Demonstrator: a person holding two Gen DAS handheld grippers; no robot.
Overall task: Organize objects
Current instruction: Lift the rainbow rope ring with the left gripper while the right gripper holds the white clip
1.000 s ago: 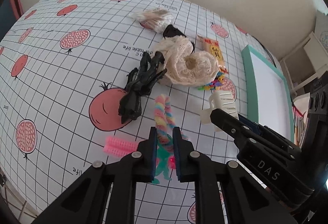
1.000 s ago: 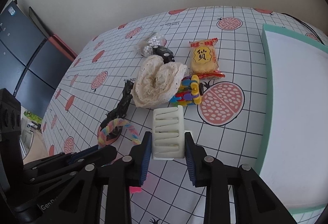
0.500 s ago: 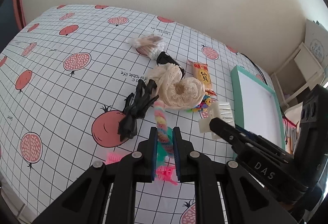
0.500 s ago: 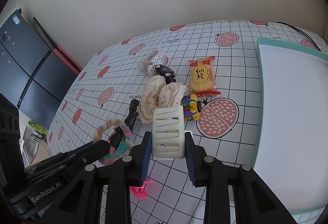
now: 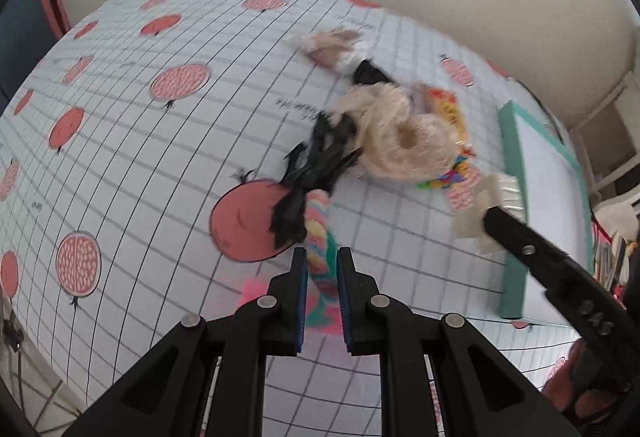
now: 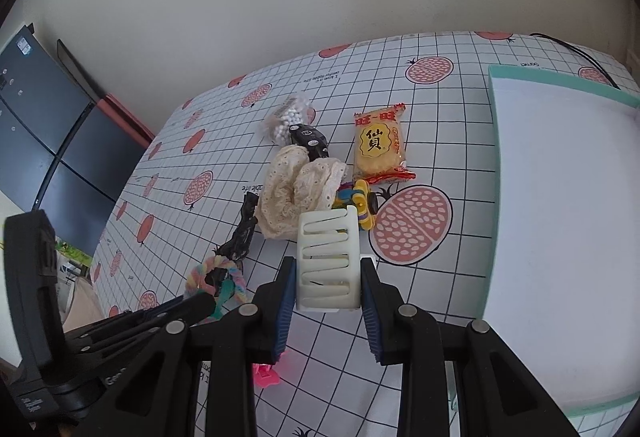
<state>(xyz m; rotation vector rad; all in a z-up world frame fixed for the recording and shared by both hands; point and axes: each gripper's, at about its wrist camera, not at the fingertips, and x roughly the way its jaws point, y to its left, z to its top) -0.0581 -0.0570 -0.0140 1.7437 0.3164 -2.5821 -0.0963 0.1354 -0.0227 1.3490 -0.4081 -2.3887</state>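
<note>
Two grippers are each holding something above the pomegranate-print tablecloth [image 6: 448,141]. We are seeing the right gripper [image 6: 328,297] clamping a cream claw hair clip [image 6: 328,257] between its blue-padded fingers [image 6: 285,313], the clip's long axis running straight ahead along them and its far end jutting past the tips. The left gripper [image 5: 321,277] is pinching a pastel twisted hair tie [image 5: 318,237], whose loop is extending forward toward the black hair clip [image 5: 316,165]. A teal-rimmed tray [image 6: 552,85] is lying to the right.
</note>
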